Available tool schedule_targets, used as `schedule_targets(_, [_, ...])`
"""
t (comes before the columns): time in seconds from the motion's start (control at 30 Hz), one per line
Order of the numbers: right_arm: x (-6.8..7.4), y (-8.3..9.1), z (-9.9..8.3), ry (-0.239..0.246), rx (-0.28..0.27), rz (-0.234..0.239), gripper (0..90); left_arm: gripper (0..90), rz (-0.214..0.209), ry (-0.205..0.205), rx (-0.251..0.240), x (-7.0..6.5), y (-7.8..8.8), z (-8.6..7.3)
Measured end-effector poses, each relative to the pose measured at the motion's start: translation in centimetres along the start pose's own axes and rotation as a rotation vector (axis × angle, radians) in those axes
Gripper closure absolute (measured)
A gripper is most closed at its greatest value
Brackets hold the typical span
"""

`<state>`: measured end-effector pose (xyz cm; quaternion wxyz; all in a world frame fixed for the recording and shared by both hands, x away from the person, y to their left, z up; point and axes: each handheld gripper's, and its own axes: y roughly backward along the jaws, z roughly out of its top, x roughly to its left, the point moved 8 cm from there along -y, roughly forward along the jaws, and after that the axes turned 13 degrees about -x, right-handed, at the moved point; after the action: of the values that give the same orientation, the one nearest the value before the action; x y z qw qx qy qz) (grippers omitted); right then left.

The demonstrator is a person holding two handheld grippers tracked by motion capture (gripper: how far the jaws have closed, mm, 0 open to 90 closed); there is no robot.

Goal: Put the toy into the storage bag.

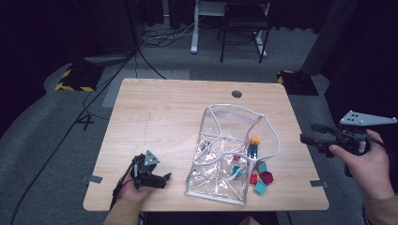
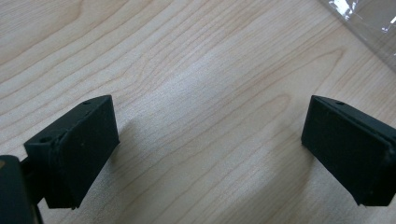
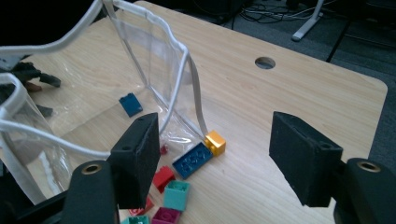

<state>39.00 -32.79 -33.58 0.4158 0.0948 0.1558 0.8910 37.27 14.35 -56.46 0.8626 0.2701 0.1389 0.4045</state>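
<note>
Clear pouch (image 1: 225,154) lying on table (image 1: 164,112), long axis near-to-far, mouth facing far edge, both grippers' jaws apart, empty.

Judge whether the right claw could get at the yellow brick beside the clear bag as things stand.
Probably yes. The right claw is open and empty, and the yellow brick lies on bare table outside the clear bag. A blue brick touches it, and the bag's white edge is close.

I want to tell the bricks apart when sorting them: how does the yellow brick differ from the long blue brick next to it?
The yellow brick is short and blocky, while the long blue brick is flatter and about twice as long. The yellow brick lies at the foot of the clear bag's white edging; the blue one stretches away from it toward the right gripper. Both lie studs up, touching end to end, on the table.
</note>
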Motion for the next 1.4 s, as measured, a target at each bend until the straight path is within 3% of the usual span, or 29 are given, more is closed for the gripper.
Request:
schedule_targets(0.2, [-0.5,-0.5,-2.7,-0.033,0.017,0.004,32.6,4.0,0.000,0.000,0.000,0.0,0.0,0.0])
schedule_targets(0.57, [-0.5,-2.7,-7.5,-0.051,0.066,0.010,32.5,4.2,0.002,0.000,-0.001,0.0,0.0,0.0])
schedule_targets(0.97, [0.6,-5.5,-11.9,-0.064,0.126,0.036,32.1,4.3,0.003,0.000,-0.001,0.0,0.0,0.0])
schedule_targets(1.4, [3.0,-8.0,-17.0,-0.091,0.200,0.091,31.6,4.3,0.003,0.000,-0.001,0.0,0.0,0.0])
